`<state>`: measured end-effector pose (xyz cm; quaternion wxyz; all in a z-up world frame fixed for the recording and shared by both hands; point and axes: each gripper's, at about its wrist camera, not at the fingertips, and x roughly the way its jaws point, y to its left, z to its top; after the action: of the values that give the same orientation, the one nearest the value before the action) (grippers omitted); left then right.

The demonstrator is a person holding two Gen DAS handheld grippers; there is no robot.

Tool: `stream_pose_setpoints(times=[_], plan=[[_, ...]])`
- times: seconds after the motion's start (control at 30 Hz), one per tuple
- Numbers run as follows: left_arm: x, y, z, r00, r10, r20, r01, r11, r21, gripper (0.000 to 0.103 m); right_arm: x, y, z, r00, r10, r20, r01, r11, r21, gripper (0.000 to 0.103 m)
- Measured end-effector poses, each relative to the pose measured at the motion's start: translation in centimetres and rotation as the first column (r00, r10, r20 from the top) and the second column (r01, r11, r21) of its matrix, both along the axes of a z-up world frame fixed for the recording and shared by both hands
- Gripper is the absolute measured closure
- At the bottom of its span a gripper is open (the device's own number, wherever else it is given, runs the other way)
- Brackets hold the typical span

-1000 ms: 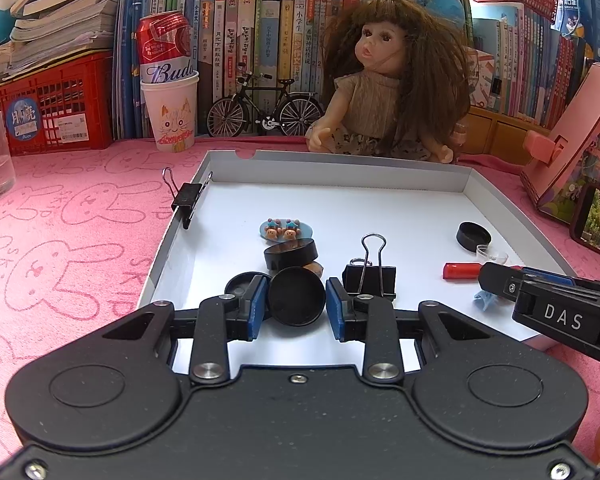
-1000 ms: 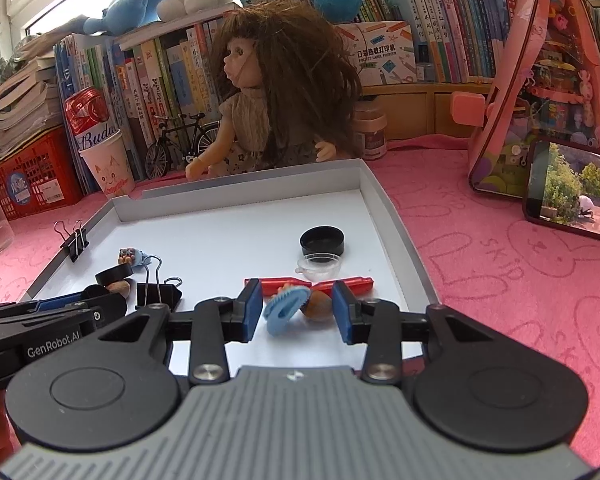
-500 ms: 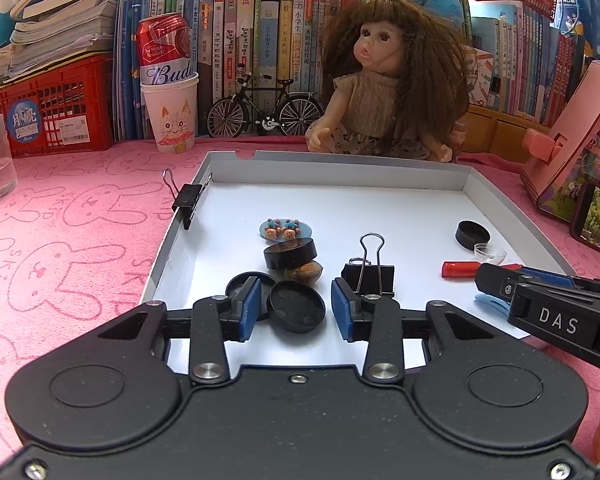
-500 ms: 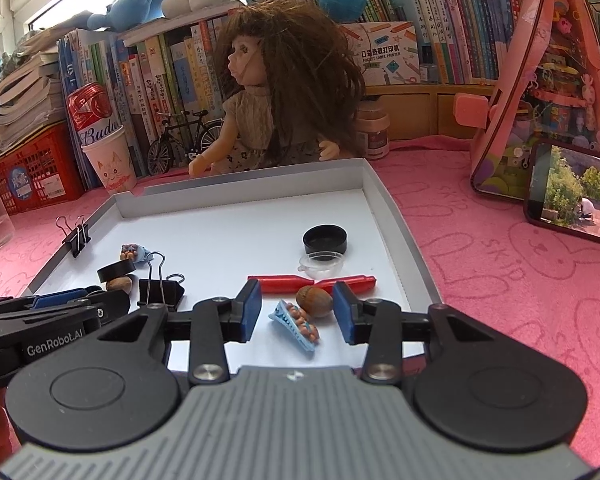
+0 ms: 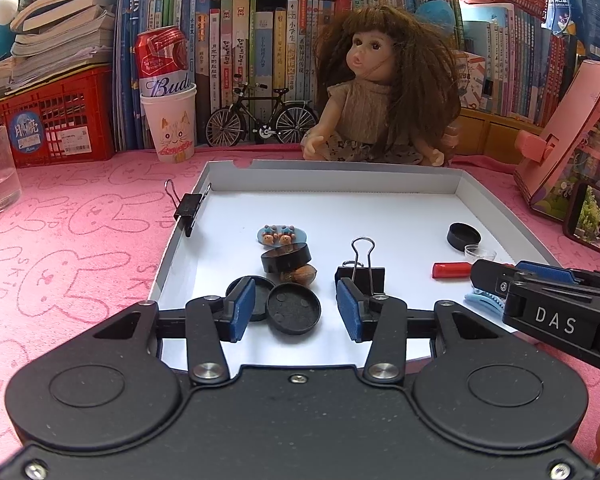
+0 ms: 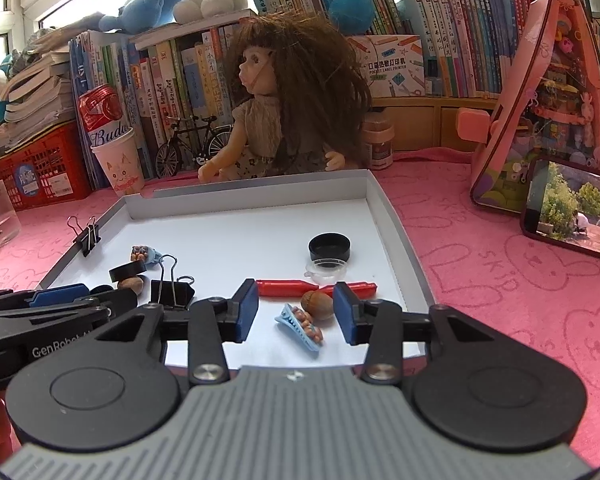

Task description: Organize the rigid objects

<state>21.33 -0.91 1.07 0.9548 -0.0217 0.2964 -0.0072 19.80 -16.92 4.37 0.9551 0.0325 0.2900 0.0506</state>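
Both claws are parked over the near edge of the white tray (image 5: 380, 208), which sits on the pink bunny-print bench (image 5: 80, 248).

The left claw (image 5: 296, 310) has just been opening. Its blue pads stand apart, gripping nothing, and a flat black lid (image 5: 294, 308) lies loose on the tray floor between them, touching neither pad. A second black lid (image 5: 260, 288) peeks out just behind the left pad. Just above those in the left wrist view, a thicker black cap (image 5: 286, 258) leans tilted on a walnut (image 5: 300, 275), with a blue bear hair clip (image 5: 282, 236) just beyond. A black binder clip (image 5: 360, 272) stands right behind the right pad, and another binder clip (image 5: 190, 208) is clamped on the tray's left wall.

The right claw (image 6: 296, 312) has also just been opening. Its pads are apart and nothing is held. A blue hair clip (image 6: 300, 326) lies on the tray between them, with a brown nut (image 6: 318, 304) just beside it, close to the right pad; I can't tell whether the two touch. Behind them is a red stick-shaped thing (image 6: 284, 287), then a little clear cup (image 6: 326, 270) against a black cap (image 6: 329, 246) near the tray's right wall.

At the upper centre of both views, a doll (image 5: 380, 96) sits at the tray's far edge, with a toy bicycle (image 5: 260, 120) and a beer can stuck in a paper cup (image 5: 166, 92) to its left.
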Motion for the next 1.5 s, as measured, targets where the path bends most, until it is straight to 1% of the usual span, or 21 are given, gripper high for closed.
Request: stream_pose_setpoints(times=[0.1, 0.17, 0.43, 0.53, 0.6, 0.67, 0.77, 0.83, 1.0, 1.1, 1.4, 1.5], plan=[[-0.2, -0.1, 0.2, 1.000, -0.005, 0.002, 0.005, 1.000, -0.002, 0.059, -0.2, 0.1, 0.3, 1.000, 0.003, 0.006, -0.003, 1.000, -0.004, 0.050], [-0.4, -0.2, 0.3, 1.000, -0.007, 0.005, 0.007, 1.000, -0.001, 0.059, -0.4, 0.2, 0.4, 1.000, 0.006, 0.009, -0.006, 1.000, -0.005, 0.047], [-1.1, -0.1, 0.9, 1.000, -0.016, 0.013, 0.016, 1.000, -0.001, 0.055, -1.0, 0.3, 0.8, 1.000, 0.016, 0.014, -0.016, 1.000, -0.017, 0.041], [-1.6, 0.0, 1.1, 1.000, -0.024, 0.016, 0.024, 1.000, -0.002, 0.052, -1.2, 0.1, 1.0, 1.000, 0.019, 0.006, -0.019, 1.000, -0.007, 0.031], [-1.9, 0.0, 1.3, 0.999, -0.029, 0.019, 0.029, 1.000, 0.003, 0.049, -1.5, 0.0, 1.1, 1.000, 0.017, 0.016, -0.017, 1.000, -0.003, 0.028], [-2.2, -0.1, 1.4, 0.999, -0.033, 0.023, 0.033, 0.999, 0.005, 0.047, -1.7, -0.1, 1.3, 1.000, 0.015, 0.022, -0.015, 1.000, -0.003, 0.023], [-2.6, 0.0, 1.7, 0.999, -0.044, 0.025, 0.044, 0.999, -0.003, 0.043, -1.9, -0.4, 1.5, 1.000, 0.007, 0.022, -0.007, 1.000, -0.002, 0.020], [-3.0, 0.0, 1.9, 0.999, -0.042, 0.034, 0.042, 0.999, -0.006, 0.041, -2.2, -0.5, 1.6, 1.000, 0.004, 0.028, -0.004, 1.000, -0.003, 0.020], [-4.4, 0.0, 2.5, 0.996, -0.058, 0.063, 0.057, 0.998, 0.008, 0.032, -3.1, -0.6, 1.8, 0.999, 0.008, 0.048, -0.007, 1.000, -0.024, 0.017], [-5.3, 0.0, 2.9, 0.995, -0.064, 0.074, 0.063, 0.998, 0.013, 0.029, -3.7, -0.5, 2.0, 0.999, 0.012, 0.053, -0.010, 0.999, -0.031, 0.016], [-8.0, 0.6, 2.9, 0.995, -0.071, 0.077, 0.072, 0.997, -0.004, 0.027, -6.0, -0.6, 1.9, 0.998, 0.019, 0.056, -0.016, 0.999, -0.048, 0.013], [-8.9, 0.9, 2.5, 0.995, -0.069, 0.073, 0.070, 0.998, -0.008, 0.027, -6.8, -0.8, 1.5, 0.998, 0.016, 0.054, -0.013, 0.998, -0.056, 0.010]])
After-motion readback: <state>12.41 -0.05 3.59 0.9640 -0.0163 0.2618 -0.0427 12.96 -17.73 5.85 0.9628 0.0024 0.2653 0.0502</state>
